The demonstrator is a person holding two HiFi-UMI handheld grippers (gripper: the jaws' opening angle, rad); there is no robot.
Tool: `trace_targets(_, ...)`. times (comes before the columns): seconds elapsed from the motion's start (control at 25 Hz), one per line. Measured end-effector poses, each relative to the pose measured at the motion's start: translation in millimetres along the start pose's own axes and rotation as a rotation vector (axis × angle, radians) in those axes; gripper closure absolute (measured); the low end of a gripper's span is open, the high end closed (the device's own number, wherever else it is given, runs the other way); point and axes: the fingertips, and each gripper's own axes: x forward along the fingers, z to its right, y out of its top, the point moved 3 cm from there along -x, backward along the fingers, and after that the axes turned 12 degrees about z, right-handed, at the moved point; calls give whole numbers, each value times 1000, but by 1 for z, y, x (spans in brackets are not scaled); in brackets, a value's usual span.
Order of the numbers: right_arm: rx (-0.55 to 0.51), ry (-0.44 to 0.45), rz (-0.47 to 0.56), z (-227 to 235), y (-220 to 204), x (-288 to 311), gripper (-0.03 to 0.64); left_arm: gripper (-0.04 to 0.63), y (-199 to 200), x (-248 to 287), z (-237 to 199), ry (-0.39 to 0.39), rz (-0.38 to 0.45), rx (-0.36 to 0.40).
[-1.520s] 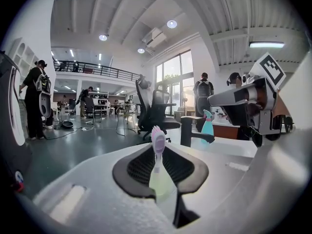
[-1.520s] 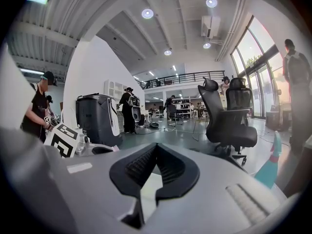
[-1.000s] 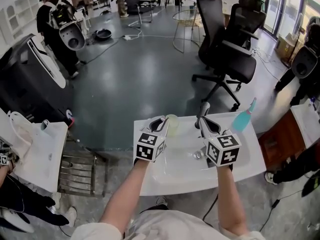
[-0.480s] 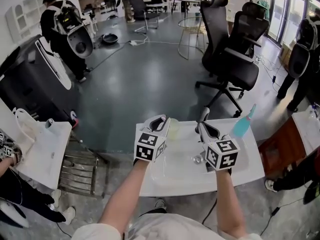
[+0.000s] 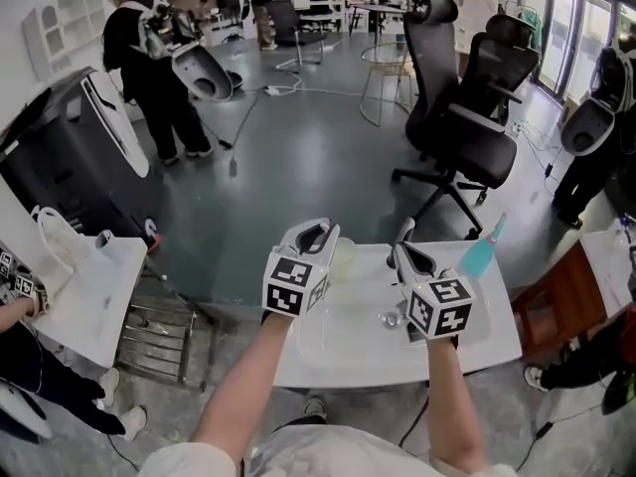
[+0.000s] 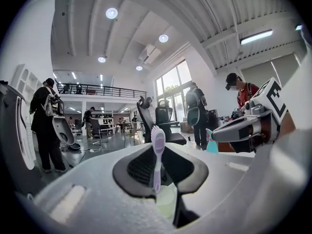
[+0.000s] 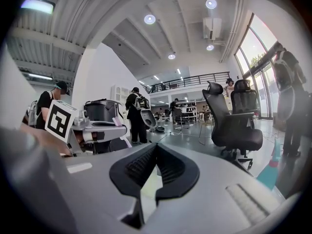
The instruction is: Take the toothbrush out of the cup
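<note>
My left gripper [image 6: 157,152] is shut on a lilac toothbrush [image 6: 158,145] that stands upright, bristle head on top. The handle's lower end hangs just over the pale green cup [image 6: 166,202]. In the head view the left gripper [image 5: 318,230] is held above the table, with the cup [image 5: 344,258] just right of it. My right gripper [image 5: 404,235] hovers right of the cup and apart from it. Its jaws [image 7: 154,149] meet at the tips, and I see nothing held between them.
A white table [image 5: 497,318] carries the cup, a teal spray bottle [image 5: 482,251] at its far right and a small metal piece [image 5: 390,318]. Black office chairs [image 5: 467,127] stand beyond the table. A person with a backpack device [image 5: 159,68] is at the far left.
My left gripper has risen with the toothbrush, drawing it up from the cup. The right gripper has stayed put. The person at the far left has walked to the right.
</note>
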Motion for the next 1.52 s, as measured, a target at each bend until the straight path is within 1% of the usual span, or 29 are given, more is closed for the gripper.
trace_targets(0.4,-7,22,27,-12,10,-11,614,549,32,-20,1,36,52,31)
trace_targets(0.72,-19,62,45,-25,18,-21,614,549,46,-46,8,77,68,48)
trace_targets(1.16,2,101,58,-45,17,-38,614,549,34,-99,12,161,26,45)
trace_targets(1.52,17,83,60,-46,17,-58,614,549,24,-125,22,202,-12,38)
